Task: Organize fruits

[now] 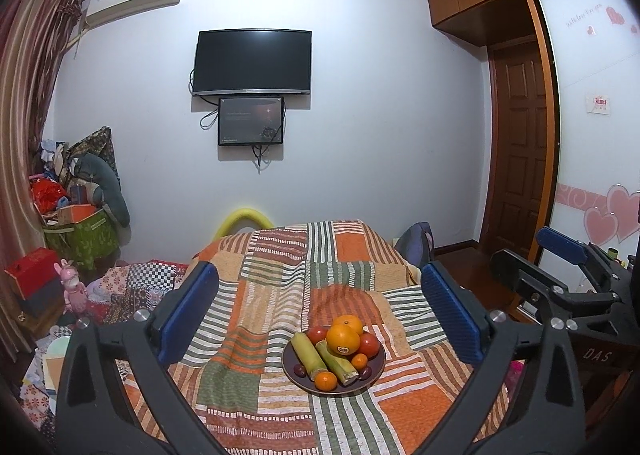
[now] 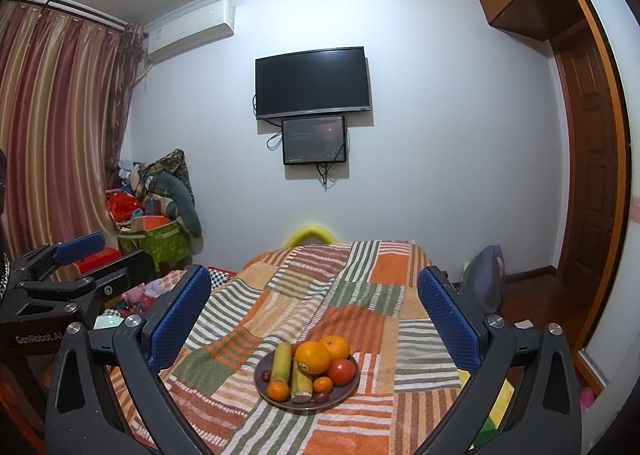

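A dark round plate (image 1: 374,373) (image 2: 264,393) of fruit sits on a striped patchwork cloth (image 1: 280,295) (image 2: 360,295). On it lie two large oranges (image 1: 343,338) (image 2: 313,357), two green sugarcane pieces (image 1: 306,353) (image 2: 282,363), red tomatoes (image 1: 370,345) (image 2: 343,371), small tangerines (image 1: 326,381) (image 2: 278,391) and dark round fruits. My left gripper (image 1: 316,311) is open and empty, held above and short of the plate. My right gripper (image 2: 314,315) is open and empty, likewise short of the plate. Each gripper shows at the edge of the other's view.
The cloth-covered surface ends at the far edge near a yellow tube (image 1: 244,219). A green box of clutter (image 1: 80,235) stands at the left wall. A wooden door (image 1: 516,151) and wardrobe are at the right. A TV (image 1: 252,61) hangs on the wall.
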### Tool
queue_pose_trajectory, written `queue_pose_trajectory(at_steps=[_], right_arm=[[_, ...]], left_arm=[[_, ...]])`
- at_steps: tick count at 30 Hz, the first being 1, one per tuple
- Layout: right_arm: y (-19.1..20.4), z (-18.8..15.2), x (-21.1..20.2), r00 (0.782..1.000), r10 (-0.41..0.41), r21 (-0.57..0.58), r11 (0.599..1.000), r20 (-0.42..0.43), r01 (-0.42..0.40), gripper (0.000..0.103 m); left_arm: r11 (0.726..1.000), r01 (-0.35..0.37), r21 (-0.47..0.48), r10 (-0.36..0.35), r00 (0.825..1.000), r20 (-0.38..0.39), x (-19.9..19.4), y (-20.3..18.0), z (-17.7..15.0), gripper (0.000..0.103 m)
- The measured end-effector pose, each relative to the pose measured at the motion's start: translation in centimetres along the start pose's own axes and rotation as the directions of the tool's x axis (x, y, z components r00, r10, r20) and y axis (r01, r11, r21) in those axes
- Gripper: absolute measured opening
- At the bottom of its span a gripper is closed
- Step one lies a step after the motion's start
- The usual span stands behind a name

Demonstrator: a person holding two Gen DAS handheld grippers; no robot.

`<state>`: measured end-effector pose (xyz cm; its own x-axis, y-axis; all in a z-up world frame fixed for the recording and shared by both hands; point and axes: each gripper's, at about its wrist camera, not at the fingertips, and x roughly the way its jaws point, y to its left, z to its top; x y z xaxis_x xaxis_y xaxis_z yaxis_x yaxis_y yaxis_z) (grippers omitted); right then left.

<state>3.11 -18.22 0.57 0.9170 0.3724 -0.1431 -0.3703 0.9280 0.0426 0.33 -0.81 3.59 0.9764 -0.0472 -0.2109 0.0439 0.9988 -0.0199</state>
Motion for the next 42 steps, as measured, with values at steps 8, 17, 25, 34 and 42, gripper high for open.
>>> queue_pose_trajectory(at_steps=[8,17,25,34,42], right_arm=[[-0.13,0.11,-0.13,1.0,-0.003,0.0,1.0,-0.008,0.003,0.103],[-0.13,0.23,-0.18,1.0,-0.004,0.0,1.0,-0.008,0.004,0.103],[-0.12,0.2,-0.18,1.0,-0.004,-0.002,1.0,-0.008,0.004,0.103],[-0.41,0.6,-0.13,1.0,-0.013,0.0,1.0,-0.013,0.013,0.103],[-0.42,0.53,-0.06,1.0,-0.014,0.0,1.0,-0.014,0.014,0.103]], left_arm=[[1.0,0.001,-0.001,-0.001,1.0,-0.012,0.32,0.01,0.06,0.103],[1.0,0.005,-0.014,-0.005,1.0,-0.02,0.53,0.35,0.08,0.103],[0.999,0.025,-0.023,-0.025,0.999,-0.025,0.71,0.49,-0.02,0.103],[0.999,0.03,-0.032,-0.031,0.999,-0.03,0.75,0.52,-0.02,0.103],[0.999,0.032,-0.032,-0.033,0.999,-0.03,0.78,0.57,-0.13,0.103]])
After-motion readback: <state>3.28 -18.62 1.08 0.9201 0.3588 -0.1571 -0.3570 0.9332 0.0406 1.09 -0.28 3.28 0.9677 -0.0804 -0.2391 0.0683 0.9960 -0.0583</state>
